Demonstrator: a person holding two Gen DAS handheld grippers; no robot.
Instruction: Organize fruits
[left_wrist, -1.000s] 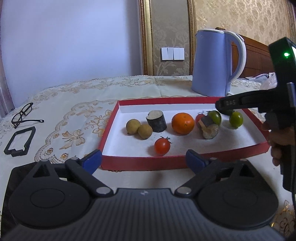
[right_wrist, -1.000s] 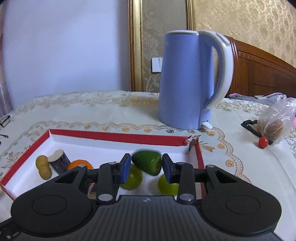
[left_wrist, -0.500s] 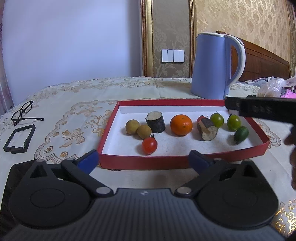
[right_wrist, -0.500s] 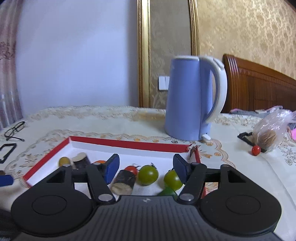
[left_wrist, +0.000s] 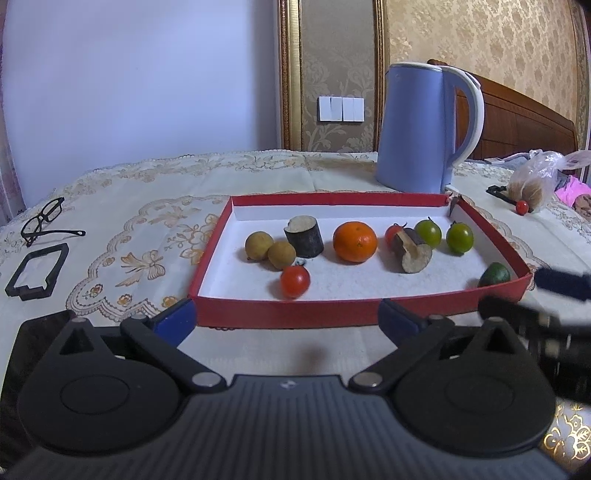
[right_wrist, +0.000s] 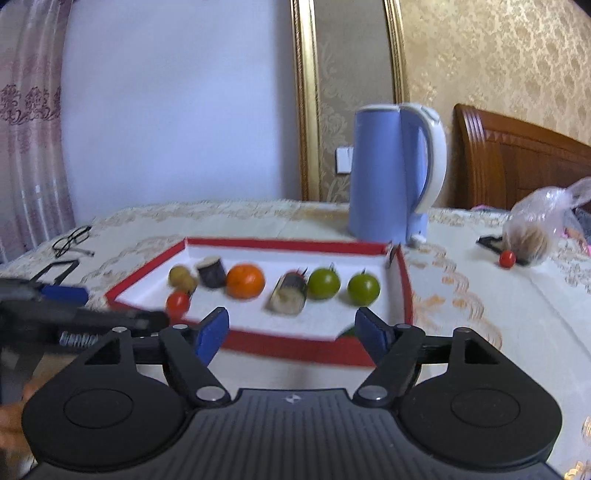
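A red-rimmed white tray (left_wrist: 280, 314) (right_wrist: 295, 347) holds an orange (left_wrist: 354, 242) (right_wrist: 245, 280), two green tomatoes (left_wrist: 460, 238) (right_wrist: 364, 290), red tomatoes (left_wrist: 294, 281), two tan longans (left_wrist: 258, 245), two dark cut stalk pieces (left_wrist: 304, 236) and a small dark green fruit (left_wrist: 494, 274) in the near right corner. My left gripper (left_wrist: 286, 319) is open and empty just before the tray's near edge. My right gripper (right_wrist: 291, 332) is open and empty, back from the tray's near right corner.
A blue kettle (left_wrist: 424, 129) (right_wrist: 391, 173) stands behind the tray. Glasses (left_wrist: 44, 221) and a black frame (left_wrist: 37, 271) lie at the left. A plastic bag (right_wrist: 535, 229) and a loose red tomato (right_wrist: 507, 258) lie at the right. An embroidered cloth covers the table.
My right gripper opened and dropped the dark green fruit into the tray's near right corner, then drew back and up. My left gripper stayed open and drifted slightly.
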